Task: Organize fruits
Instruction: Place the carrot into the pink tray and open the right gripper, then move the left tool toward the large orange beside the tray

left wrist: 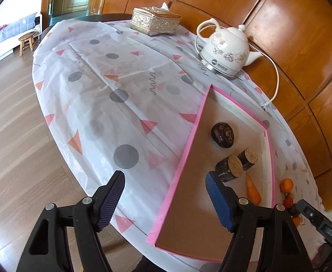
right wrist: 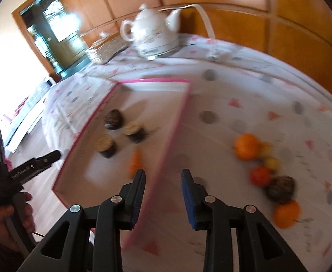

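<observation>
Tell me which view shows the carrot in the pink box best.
Left wrist view: the carrot is sharp, lying inside the pink box beside the right wall. The right wrist view shows only an orange blur.

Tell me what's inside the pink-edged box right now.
Inside the pink-edged box: one dark round fruit, two dark cylinder pieces, and a carrot. The left gripper covers part of the floor.

Tray (left wrist: 184, 158) sits on the table (left wrist: 111, 104) near its right edge. In the tray: round fruit (left wrist: 222, 135) toward the far end, two cut cylinders (left wrist: 229, 168) touching each other nearer, carrot (left wrist: 253, 189) just in front of those. Loose fruit cluster (right wrist: 265, 172) lies on the tabletop right of the tray. Kettle (left wrist: 224, 49) and tissue box (left wrist: 154, 21) sit at the far edge, box left of kettle.
</observation>
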A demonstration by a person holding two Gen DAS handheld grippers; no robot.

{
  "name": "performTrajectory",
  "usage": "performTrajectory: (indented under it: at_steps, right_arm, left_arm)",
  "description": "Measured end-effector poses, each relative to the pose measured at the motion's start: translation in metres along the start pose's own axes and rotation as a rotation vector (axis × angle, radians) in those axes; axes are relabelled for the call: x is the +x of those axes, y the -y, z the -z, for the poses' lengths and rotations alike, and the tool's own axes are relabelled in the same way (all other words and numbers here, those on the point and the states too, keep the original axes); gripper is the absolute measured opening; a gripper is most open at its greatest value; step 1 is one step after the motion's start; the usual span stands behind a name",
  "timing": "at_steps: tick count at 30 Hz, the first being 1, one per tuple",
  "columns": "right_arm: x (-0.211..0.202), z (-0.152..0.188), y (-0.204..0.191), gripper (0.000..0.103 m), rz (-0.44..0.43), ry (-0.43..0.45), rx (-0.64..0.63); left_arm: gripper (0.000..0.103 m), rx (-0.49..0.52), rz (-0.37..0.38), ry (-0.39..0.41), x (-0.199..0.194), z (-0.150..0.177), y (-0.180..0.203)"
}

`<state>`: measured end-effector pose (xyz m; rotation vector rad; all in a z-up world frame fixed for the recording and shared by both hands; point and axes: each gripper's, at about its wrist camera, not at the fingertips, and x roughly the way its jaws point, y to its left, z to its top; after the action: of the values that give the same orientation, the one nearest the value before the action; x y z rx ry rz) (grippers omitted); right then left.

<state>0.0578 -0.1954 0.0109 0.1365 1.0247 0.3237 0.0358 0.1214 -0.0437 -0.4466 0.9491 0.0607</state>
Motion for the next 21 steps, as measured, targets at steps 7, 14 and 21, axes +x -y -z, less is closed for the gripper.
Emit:
performTrajectory:
  at_steps: [7, 14, 21]
  right_arm:
    - [-0.033, 0.02, 0.072, 0.033, 0.138, 0.027, 0.137]
    - [-0.07, 0.046, 0.149, 0.033, 0.297, 0.049, 0.312]
    - [-0.118, 0.067, 0.216, 0.033, 0.466, 0.078, 0.446]
  left_arm:
    - [0.074, 0.015, 0.002, -0.008, -0.001, 0.001, 0.003]
    - [0.074, 0.051, 0.005, -0.005, -0.003, 0.001, 0.012]
    - [0.074, 0.108, 0.024, -0.006, -0.006, 0.002, 0.03]
